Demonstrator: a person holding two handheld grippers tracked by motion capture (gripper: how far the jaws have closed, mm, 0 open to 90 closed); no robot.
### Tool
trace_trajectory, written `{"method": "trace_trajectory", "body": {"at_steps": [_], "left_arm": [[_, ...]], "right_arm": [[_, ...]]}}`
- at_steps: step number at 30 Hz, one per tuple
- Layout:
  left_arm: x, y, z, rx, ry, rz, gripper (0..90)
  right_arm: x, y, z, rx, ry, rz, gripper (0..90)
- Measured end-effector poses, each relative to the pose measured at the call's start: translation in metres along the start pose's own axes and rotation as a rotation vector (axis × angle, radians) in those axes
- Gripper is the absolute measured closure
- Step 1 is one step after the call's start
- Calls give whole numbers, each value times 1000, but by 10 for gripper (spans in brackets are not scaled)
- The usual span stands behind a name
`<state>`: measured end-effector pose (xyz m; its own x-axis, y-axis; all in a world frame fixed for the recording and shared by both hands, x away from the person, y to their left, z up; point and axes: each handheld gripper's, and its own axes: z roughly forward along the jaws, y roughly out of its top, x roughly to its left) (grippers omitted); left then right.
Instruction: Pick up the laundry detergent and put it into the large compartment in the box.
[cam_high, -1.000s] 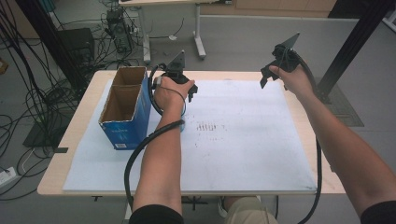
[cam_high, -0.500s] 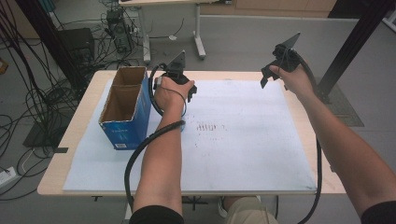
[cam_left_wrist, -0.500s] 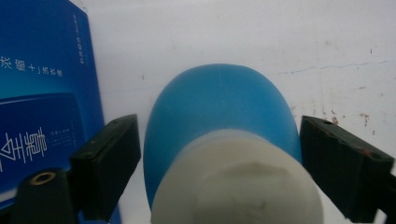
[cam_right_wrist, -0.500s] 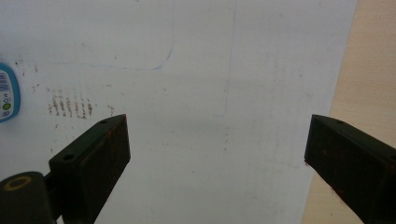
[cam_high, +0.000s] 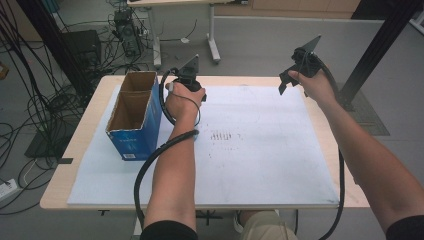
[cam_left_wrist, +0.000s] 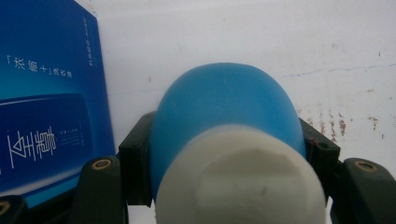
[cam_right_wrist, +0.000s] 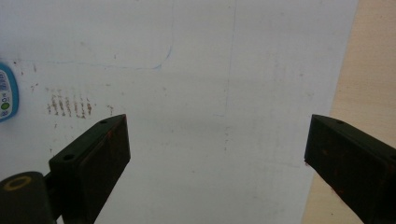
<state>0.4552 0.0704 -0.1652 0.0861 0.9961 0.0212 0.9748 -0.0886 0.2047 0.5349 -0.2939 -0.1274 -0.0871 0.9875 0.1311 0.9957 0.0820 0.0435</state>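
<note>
While the left gripper (cam_left_wrist: 229, 186) sits clamped on a blue bottle with a white cap (cam_left_wrist: 224, 121), its jaws have just been closing, and both black pads now press the bottle's sides. The bottle stands on the white sheet (cam_high: 260, 150) toward the table's far-left part, just beside the blue cardboard box (cam_high: 134, 117), whose printed wall fills the left of the left gripper view. Risk, as a judgement: the body is rounded and smooth, and the pads meet it just below the cap, so it could slip or pivot on lifting; swung left, it might knock the box, which stands open-topped at the left edge. The left hand (cam_high: 181, 102) is set low over the sheet, forearm running straight in from the near edge, cable looped beside the wrist. The right gripper (cam_high: 289, 85) hangs raised above the far-right corner, jaws spread wide with nothing between them, pointed down at bare sheet and a strip of wooden table (cam_right_wrist: 373, 70); the arm is stretched out.
</note>
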Motion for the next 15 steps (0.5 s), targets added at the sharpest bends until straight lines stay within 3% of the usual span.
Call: {"method": "trace_trajectory", "body": {"at_steps": [15], "left_arm": [[1,1,0,1,-2,0,373]], "right_arm": [[0,0,0,1,0,2,68]]}}
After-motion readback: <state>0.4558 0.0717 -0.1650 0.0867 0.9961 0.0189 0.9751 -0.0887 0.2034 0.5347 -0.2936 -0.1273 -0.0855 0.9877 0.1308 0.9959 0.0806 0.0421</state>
